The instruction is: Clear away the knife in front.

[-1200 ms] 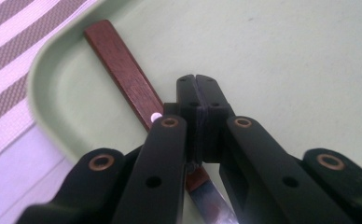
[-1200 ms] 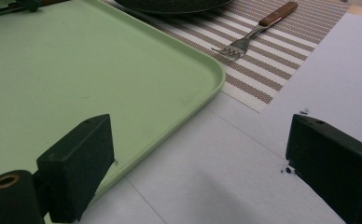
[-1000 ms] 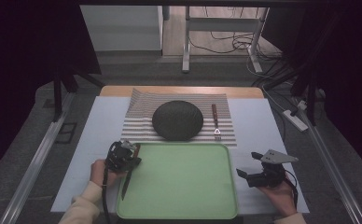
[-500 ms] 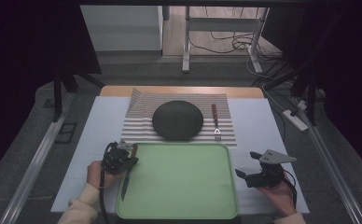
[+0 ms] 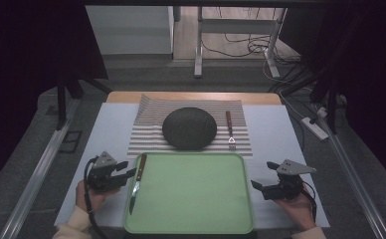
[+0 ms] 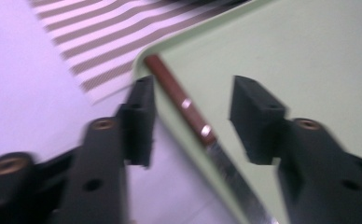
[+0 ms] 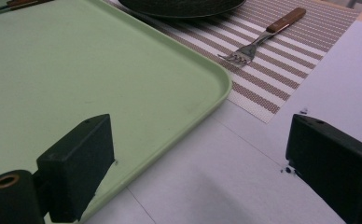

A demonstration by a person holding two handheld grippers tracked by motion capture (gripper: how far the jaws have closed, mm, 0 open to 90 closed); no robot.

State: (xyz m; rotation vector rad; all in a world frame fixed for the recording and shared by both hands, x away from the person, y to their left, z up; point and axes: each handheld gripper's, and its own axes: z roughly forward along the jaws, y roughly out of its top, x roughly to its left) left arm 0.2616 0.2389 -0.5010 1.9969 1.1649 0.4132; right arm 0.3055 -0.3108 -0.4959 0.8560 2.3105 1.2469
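A knife [image 5: 136, 183] with a brown wooden handle lies along the left rim of the green tray [image 5: 191, 199], blade toward me. My left gripper [image 5: 128, 168] sits just left of the tray, level with the knife handle. Its jaws have just been opening and now stand apart. In the left gripper view the knife [image 6: 184, 102] runs between the two jaws of the left gripper [image 6: 195, 98], and neither pad touches it. My right gripper [image 5: 262, 174] rests open by the tray's right edge, with nothing between its jaws [image 7: 200, 154].
Behind the tray lies a striped placemat [image 5: 151, 139] with a dark round plate [image 5: 189, 128] on it. A wooden-handled fork [image 5: 230, 129] lies right of the plate, tines toward me, and also appears as the fork [image 7: 263, 35] in the right gripper view.
The left gripper was shut on the knife over the tray's left edge. It has let go, opened and drawn back to the left. The knife now lies on the tray. The right gripper stayed put.
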